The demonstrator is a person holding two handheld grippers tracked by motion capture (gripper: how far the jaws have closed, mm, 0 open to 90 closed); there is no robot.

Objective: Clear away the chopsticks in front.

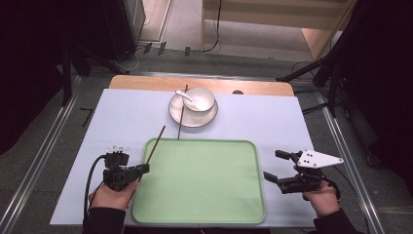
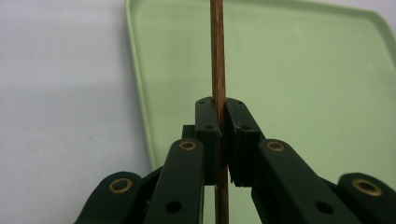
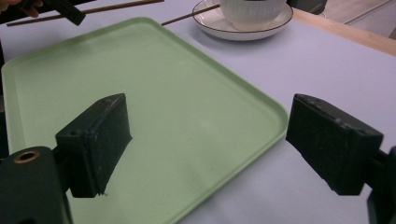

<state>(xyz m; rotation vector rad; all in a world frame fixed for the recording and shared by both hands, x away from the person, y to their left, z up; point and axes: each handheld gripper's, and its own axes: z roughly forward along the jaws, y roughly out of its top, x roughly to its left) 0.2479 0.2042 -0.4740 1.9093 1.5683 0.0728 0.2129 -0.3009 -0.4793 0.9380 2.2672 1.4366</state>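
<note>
My left gripper point(image 1: 142, 168) is shut on a brown chopstick point(image 1: 156, 145) at the left rim of the green tray point(image 1: 204, 214). In the left gripper view the chopstick point(image 2: 217, 56) runs straight up between the closed jaws, over the tray's left edge point(image 2: 140, 84). A second chopstick point(image 1: 180, 122) leans on the white plate point(image 1: 178, 115), which carries a white bowl point(image 1: 200, 99) with a white spoon point(image 1: 184, 95). My right gripper point(image 1: 276, 164) is open just right of the tray, nothing between its pads point(image 3: 98, 140).
A pale lilac mat point(image 1: 112, 117) covers the table, with a wooden strip point(image 1: 146, 83) showing at the far edge. In the right gripper view the plate point(image 3: 210, 21) stands beyond the tray's far corner, and the other gripper point(image 3: 65, 11) holds its chopstick point(image 3: 116, 6).
</note>
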